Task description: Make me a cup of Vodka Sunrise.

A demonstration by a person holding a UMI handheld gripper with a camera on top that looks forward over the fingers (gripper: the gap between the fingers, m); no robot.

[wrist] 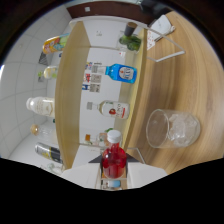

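A small bottle of red syrup (114, 159) with a white cap stands between my fingers, and both fingers press on its sides. My gripper (114, 165) is shut on it. The whole scene appears turned on its side. A clear glass (172, 128) holding ice cubes rests on the wooden table (185, 75), just ahead of the fingers and off to the right of the bottle. The bottle's lower part is hidden behind the gripper body.
Beyond the bottle a wooden shelf unit (70, 90) holds several bottles, among them a blue one (121, 73) and a clear one with a red label (114, 109). More bottles stand on the far shelf (42, 106). A small plant (131, 40) is beside the shelf.
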